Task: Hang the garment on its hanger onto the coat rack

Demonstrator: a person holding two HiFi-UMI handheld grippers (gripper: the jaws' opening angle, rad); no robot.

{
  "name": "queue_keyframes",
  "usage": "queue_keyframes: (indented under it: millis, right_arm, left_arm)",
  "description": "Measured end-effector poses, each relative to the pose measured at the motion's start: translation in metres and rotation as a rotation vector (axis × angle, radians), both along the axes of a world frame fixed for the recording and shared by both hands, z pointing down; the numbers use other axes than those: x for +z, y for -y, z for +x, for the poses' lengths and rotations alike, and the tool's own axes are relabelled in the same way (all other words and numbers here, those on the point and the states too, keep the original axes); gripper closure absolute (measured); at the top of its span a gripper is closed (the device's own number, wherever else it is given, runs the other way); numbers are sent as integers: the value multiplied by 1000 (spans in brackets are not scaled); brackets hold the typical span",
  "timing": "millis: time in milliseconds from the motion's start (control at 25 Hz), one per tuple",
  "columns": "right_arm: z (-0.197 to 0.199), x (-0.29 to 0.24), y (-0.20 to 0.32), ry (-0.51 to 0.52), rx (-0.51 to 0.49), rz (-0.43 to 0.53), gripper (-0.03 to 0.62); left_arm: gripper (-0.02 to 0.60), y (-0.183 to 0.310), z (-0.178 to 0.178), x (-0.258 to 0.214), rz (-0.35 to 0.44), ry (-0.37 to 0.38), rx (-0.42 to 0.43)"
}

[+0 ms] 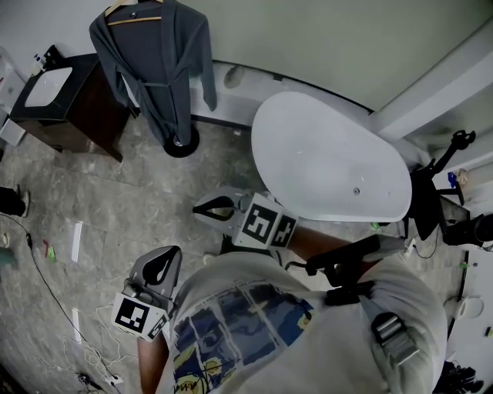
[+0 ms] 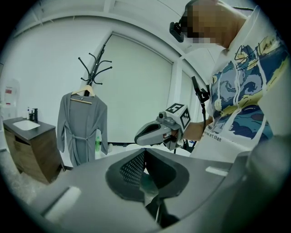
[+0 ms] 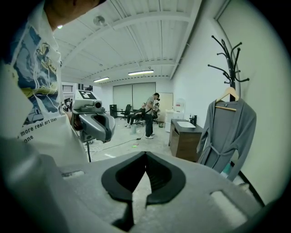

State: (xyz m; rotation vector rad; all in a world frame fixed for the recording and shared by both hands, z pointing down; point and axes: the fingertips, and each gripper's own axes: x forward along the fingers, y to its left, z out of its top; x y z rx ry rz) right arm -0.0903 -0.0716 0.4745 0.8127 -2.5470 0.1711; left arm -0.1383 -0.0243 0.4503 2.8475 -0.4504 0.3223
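Note:
A grey robe (image 1: 158, 69) hangs on a wooden hanger (image 1: 135, 11) from the black coat rack, whose round base (image 1: 181, 142) stands on the floor by the far wall. The left gripper view shows the robe (image 2: 82, 127) under the rack's hooks (image 2: 94, 68), and the right gripper view shows the robe (image 3: 227, 136) at the right. Both grippers are held close to the person's body, well away from the rack. My left gripper (image 1: 166, 258) is shut and empty, its tips (image 2: 144, 150) meeting. My right gripper (image 1: 199, 208) is also shut with nothing in it (image 3: 145, 154).
A white bathtub (image 1: 331, 154) stands to the right of the rack. A dark wooden vanity with a white sink (image 1: 62, 100) is to its left. Cables (image 1: 46, 285) lie on the marble floor at the left. Black stands and gear (image 1: 431, 200) crowd the right side.

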Motion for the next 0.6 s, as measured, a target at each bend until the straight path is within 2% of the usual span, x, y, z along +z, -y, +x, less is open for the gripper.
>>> queue_keyframes:
  millis: [280, 600]
  right_arm:
    - [22, 6, 16, 5, 27, -12, 592]
    - [68, 7, 65, -1, 109, -13, 592]
  left_arm:
    - [578, 18, 21, 4, -15, 4, 27]
    - [578, 56, 46, 9, -49, 7, 66]
